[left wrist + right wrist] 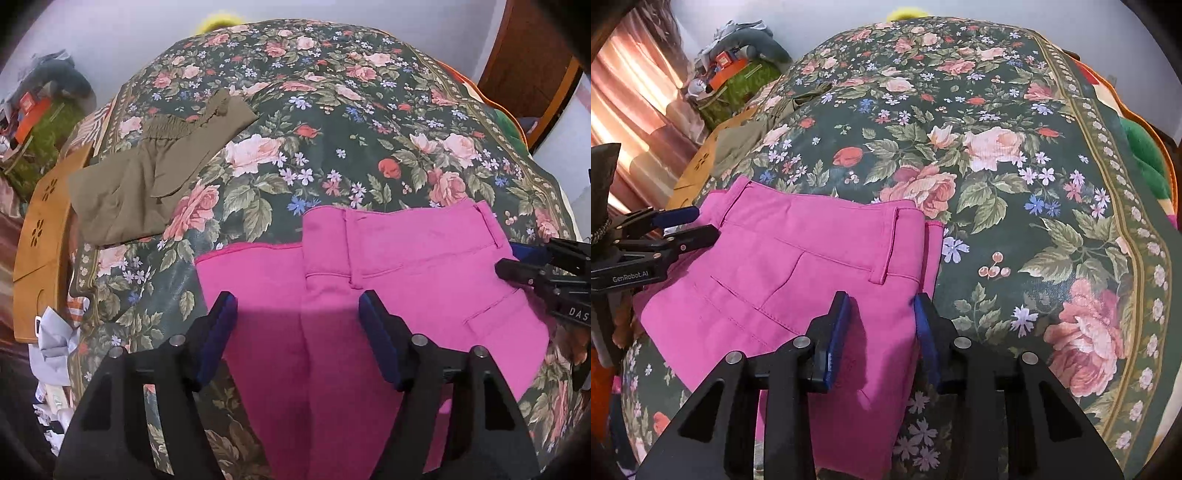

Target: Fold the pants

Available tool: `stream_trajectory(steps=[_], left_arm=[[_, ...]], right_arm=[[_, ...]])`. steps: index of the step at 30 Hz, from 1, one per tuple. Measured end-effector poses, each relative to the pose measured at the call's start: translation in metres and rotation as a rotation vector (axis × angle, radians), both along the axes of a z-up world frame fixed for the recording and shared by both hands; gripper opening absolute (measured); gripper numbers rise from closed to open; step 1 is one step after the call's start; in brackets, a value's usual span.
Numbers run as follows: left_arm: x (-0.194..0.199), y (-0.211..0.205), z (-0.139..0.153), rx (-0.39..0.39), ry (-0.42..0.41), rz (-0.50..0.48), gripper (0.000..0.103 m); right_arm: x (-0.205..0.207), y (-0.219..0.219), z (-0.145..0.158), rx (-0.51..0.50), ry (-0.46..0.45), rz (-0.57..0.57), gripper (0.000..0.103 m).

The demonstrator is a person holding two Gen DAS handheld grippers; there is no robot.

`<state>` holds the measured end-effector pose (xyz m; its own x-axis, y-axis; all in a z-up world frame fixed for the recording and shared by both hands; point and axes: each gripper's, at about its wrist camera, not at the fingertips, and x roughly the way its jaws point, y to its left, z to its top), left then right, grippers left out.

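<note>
Pink pants (369,280) lie folded on the floral bedspread (314,129), waistband towards the far side. They also show in the right wrist view (798,266). My left gripper (297,310) is open just above the pants' middle, holding nothing. My right gripper (881,306) is open over the pants' right edge, empty. The right gripper also shows in the left wrist view (517,258) at the waistband's right end. The left gripper also shows in the right wrist view (690,223) at the pants' left edge.
Folded olive-brown pants (147,177) lie on the bedspread (1015,166) at the far left. A wooden panel (44,229) and clutter (37,110) stand left of the bed. Crumpled white items (55,354) lie lower left. A curtain (631,92) hangs at left.
</note>
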<state>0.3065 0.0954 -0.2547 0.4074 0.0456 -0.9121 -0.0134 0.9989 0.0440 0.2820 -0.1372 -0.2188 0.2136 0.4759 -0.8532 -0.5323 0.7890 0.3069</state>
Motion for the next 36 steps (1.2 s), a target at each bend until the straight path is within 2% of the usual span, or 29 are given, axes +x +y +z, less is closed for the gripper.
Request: stream_trajectory(steps=[6,12,14,16,19,21,24,27,30,34,36], left_arm=[[-0.001,-0.003,0.004,0.029,-0.015,0.002,0.071],[-0.008,0.001,0.030,0.020,-0.056,0.013,0.071],[-0.014,0.004,0.039,0.019,-0.079,0.014,0.071],[-0.020,0.010,0.043,-0.011,-0.084,0.020,0.076],[-0.029,0.019,0.039,-0.073,-0.070,0.048,0.086],[-0.032,0.025,0.029,-0.116,-0.030,0.075,0.092],[-0.033,0.028,0.013,-0.156,0.030,0.094,0.092],[-0.031,0.027,0.005,-0.198,0.049,0.101,0.092],[-0.026,0.025,0.004,-0.237,0.056,0.096,0.092],[-0.017,0.013,0.002,-0.212,0.044,0.069,0.091],[-0.014,0.010,0.001,-0.210,0.040,0.057,0.084]], right_arm=[[0.001,-0.001,0.002,-0.006,-0.001,0.004,0.031],[-0.003,-0.004,0.016,-0.027,-0.047,-0.005,0.032],[-0.006,-0.007,0.022,-0.029,-0.071,-0.005,0.040],[-0.007,-0.010,0.025,-0.017,-0.073,-0.010,0.055],[-0.009,-0.011,0.022,-0.010,-0.050,0.003,0.056],[-0.009,-0.010,0.015,-0.013,-0.029,0.009,0.056],[-0.007,-0.012,0.004,0.023,0.031,-0.013,0.056],[-0.002,-0.017,-0.001,0.072,0.078,-0.042,0.056],[-0.002,-0.014,-0.001,0.067,0.076,-0.026,0.056],[0.003,-0.008,-0.004,0.081,0.094,-0.015,0.056],[0.006,-0.006,-0.007,0.091,0.107,-0.016,0.056]])
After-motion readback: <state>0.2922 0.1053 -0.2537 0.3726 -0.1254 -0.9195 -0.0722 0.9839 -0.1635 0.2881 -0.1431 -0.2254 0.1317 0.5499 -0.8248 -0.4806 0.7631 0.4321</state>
